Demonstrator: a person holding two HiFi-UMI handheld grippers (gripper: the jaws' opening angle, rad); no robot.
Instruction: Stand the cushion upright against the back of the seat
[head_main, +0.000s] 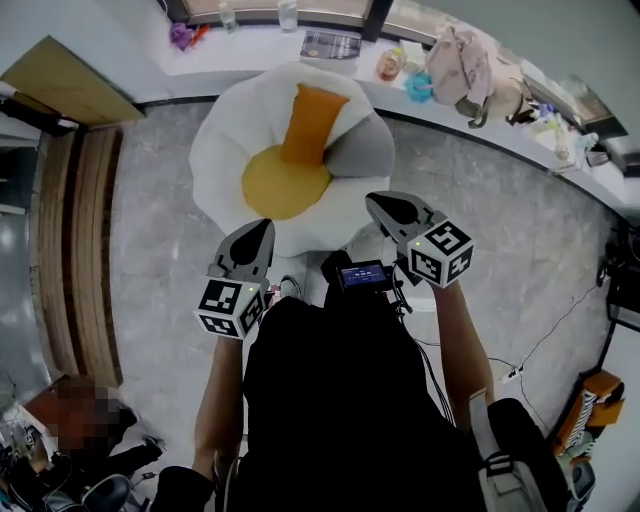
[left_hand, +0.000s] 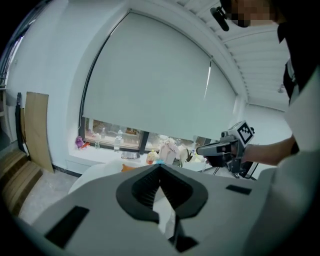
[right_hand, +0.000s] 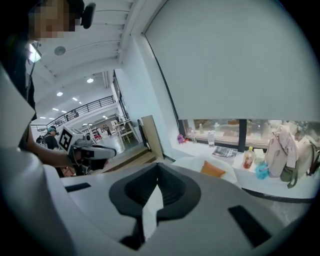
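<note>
Two shut, empty tools (left tool (head_main: 262, 228), right tool (head_main: 375, 203)) hover before the orange cushion (head_main: 310, 120).

Bare floor (head_main: 150, 200) lies open in front of the seat (head_main: 225, 150) and on both sides of it, the seat's yellow middle is free with only the cushion (head_main: 312, 120) at its back, and just behind the seat a window ledge (head_main: 250, 50) crowded with a bag (head_main: 460, 65) and bottles (head_main: 288, 14) bars the way.
</note>
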